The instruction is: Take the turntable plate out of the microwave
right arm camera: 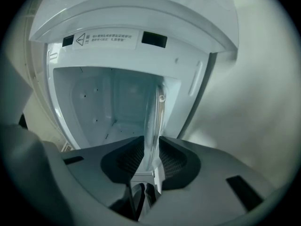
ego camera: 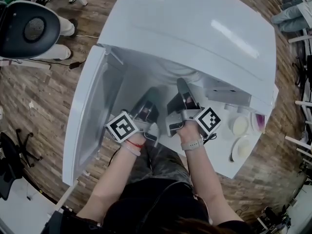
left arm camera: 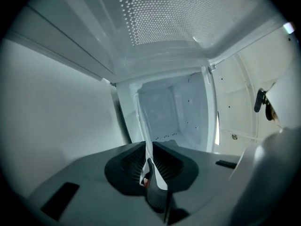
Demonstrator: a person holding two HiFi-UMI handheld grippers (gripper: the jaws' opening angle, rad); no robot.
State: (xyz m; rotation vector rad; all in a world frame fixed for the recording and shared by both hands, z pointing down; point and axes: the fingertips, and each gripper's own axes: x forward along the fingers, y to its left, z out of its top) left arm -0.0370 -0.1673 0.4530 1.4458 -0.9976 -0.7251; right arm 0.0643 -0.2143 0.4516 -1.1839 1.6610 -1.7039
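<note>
The white microwave [ego camera: 195, 28] stands on a white table with its door [ego camera: 90, 116] swung open to the left. Both grippers reach into the mouth of the cavity, side by side. The clear glass turntable plate [left arm camera: 146, 126] shows edge-on as a thin pale band. My left gripper [left arm camera: 149, 149] has its pads close against the plate's rim. In the right gripper view the plate [right arm camera: 151, 121] runs between the jaws of my right gripper [right arm camera: 151, 142]. Those jaws stand wider than the glass. In the head view the left gripper [ego camera: 148, 105] and right gripper [ego camera: 185, 95] hide the plate's near rim.
Two round pale lids [ego camera: 240, 126] [ego camera: 240, 147] and a purple-tinted item [ego camera: 258, 122] lie on the white table [ego camera: 222, 165] right of the microwave. A black round-headed machine [ego camera: 27, 28] stands on the wooden floor at upper left. The open door walls off the left side.
</note>
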